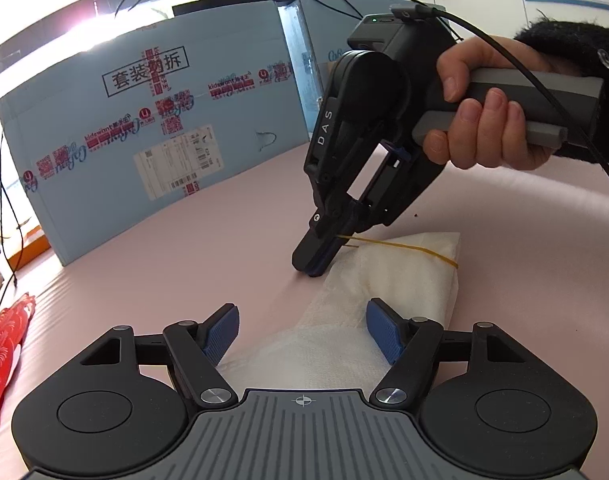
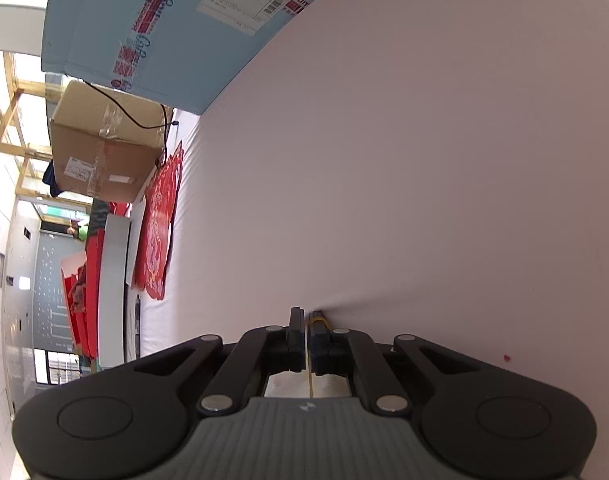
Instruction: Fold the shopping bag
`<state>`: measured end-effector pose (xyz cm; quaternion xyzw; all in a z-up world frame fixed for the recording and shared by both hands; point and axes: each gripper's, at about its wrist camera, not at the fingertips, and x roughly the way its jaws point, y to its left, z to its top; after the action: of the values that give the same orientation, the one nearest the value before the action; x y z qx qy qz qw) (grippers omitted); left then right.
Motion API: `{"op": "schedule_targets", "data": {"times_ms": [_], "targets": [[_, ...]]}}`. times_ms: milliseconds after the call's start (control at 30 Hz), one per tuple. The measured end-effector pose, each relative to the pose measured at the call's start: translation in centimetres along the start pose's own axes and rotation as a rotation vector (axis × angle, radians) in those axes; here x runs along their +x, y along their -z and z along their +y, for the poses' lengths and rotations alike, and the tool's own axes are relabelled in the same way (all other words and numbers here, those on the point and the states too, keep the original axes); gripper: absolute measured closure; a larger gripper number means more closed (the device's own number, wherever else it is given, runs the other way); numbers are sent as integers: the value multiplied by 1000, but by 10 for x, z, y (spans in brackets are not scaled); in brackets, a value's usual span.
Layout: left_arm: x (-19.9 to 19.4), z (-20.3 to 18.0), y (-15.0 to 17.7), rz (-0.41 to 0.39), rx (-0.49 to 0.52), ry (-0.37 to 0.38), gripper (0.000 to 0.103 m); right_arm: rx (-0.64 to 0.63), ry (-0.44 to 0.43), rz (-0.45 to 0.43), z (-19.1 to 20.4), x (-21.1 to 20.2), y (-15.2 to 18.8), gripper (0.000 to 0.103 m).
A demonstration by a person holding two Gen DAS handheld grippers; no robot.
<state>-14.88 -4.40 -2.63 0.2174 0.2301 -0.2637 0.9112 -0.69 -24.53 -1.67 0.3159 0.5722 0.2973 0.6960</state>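
The shopping bag (image 1: 388, 280) lay folded into a white bundle on the pink worktop (image 1: 232, 240), with a yellow rubber band (image 1: 420, 249) stretched across its far end. My left tongs (image 1: 302, 332) stood released, their blue pads (image 1: 223, 330) spread to either side of the bag's near end; I could not tell whether either pad touched it. My right tongs (image 1: 310, 266) were clenched on the rubber band, which ran taut from their tips to the far edge of the bundle. Their tips pointed down at the worktop just beside the bag's left edge. A hand (image 1: 484, 120) in a dark sleeve (image 1: 576, 48) gripped the right handle. Behind stood a blue cardboard box (image 1: 152, 120), upright, and a red paper cutting (image 1: 0, 356) lay at the worktop's left edge.
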Motion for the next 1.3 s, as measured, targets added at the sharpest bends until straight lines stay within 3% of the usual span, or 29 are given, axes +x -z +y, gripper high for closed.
{"op": "schedule_targets", "data": {"times_ms": [233, 300, 467, 600, 667, 767, 900, 1067, 1200, 1300], "targets": [[-2, 1, 2, -10, -17, 11, 33, -405, 155, 189, 57, 16, -4, 99], [-1, 7, 1, -7, -49, 29, 32, -459, 172, 231, 66, 18, 2, 99], [11, 49, -2, 44, -239, 244, 32, -369, 77, 155, 39, -3, 15, 99], [21, 57, -13, 91, -213, 384, 33, -307, -43, 51, 9, -19, 29, 97], [27, 51, -13, 128, -181, 426, 40, -279, -88, 27, -4, -26, 34, 97], [21, 40, -12, 115, -141, 443, 61, -259, -132, 1, -17, -41, 41, 97], [9, 19, -6, 53, -57, 409, 71, -236, -155, -25, -28, -61, 46, 93], [-10, -12, 3, -55, 155, 319, 77, -198, -173, -35, -35, -62, 44, 92], [-16, -18, 4, -73, 198, 305, 78, -151, -156, -42, -40, -51, 27, 87], [-18, -17, 4, -82, 205, 302, 78, -130, -147, -21, -43, -41, 14, 91]]}}
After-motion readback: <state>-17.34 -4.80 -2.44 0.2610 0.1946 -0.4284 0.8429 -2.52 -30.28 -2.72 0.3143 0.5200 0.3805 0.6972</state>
